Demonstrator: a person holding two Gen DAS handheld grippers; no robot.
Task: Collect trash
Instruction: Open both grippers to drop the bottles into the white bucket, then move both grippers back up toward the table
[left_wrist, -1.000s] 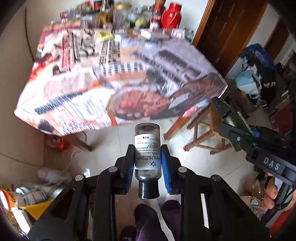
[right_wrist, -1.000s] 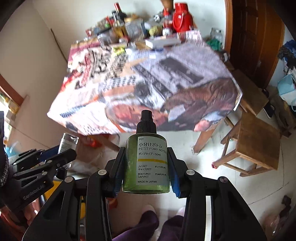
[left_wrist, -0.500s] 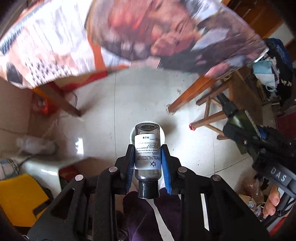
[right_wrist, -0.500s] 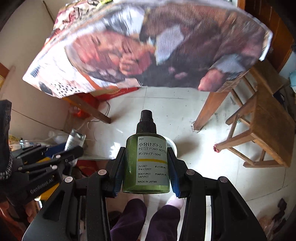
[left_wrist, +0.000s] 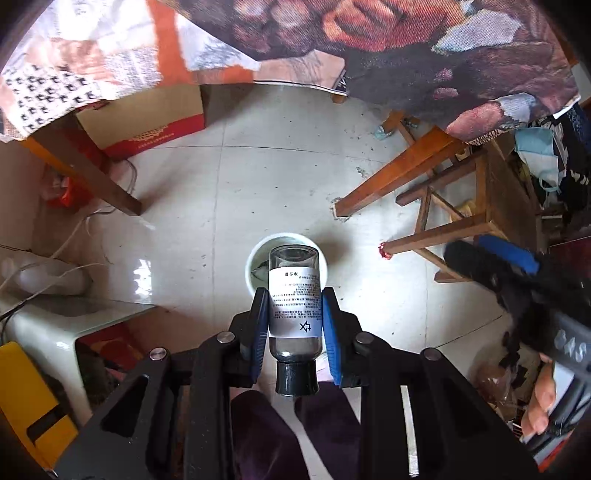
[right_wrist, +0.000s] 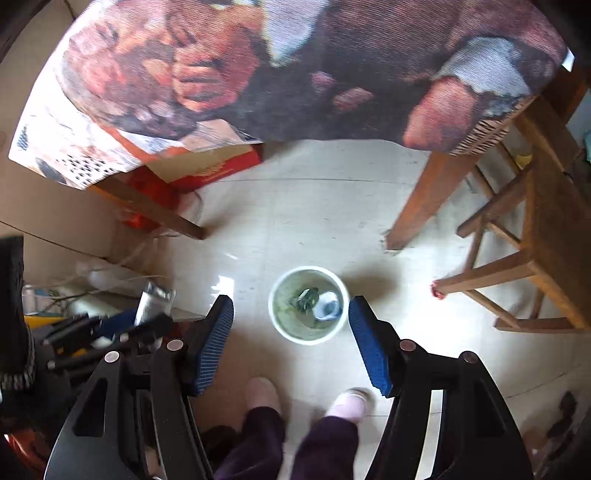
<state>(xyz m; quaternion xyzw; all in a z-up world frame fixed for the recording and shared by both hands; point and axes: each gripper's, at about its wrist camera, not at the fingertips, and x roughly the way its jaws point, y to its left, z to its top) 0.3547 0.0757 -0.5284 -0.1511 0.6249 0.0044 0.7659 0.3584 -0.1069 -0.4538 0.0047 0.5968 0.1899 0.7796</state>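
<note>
My left gripper (left_wrist: 294, 325) is shut on a clear bottle (left_wrist: 293, 295) with a white label and a black cap that points back toward me. It hangs right above a white waste bin (left_wrist: 255, 266) on the floor. My right gripper (right_wrist: 291, 339) is open and empty, high above the same bin (right_wrist: 280, 328). Green and white trash (right_wrist: 317, 302) lies inside the bin. The left gripper and its bottle (right_wrist: 153, 299) show at the left of the right wrist view. The right gripper (left_wrist: 491, 258) shows blurred at the right of the left wrist view.
A table with a printed cloth (right_wrist: 295, 66) overhangs the far side. Its wooden legs (right_wrist: 424, 199) and a wooden stool (right_wrist: 535, 258) stand to the right of the bin. A red box (left_wrist: 147, 122) sits under the table. My feet (right_wrist: 343, 406) stand just before the bin.
Both grippers tipped down from the table to the floor over the bin. My right gripper opened and the green pump bottle it held is gone from it.
</note>
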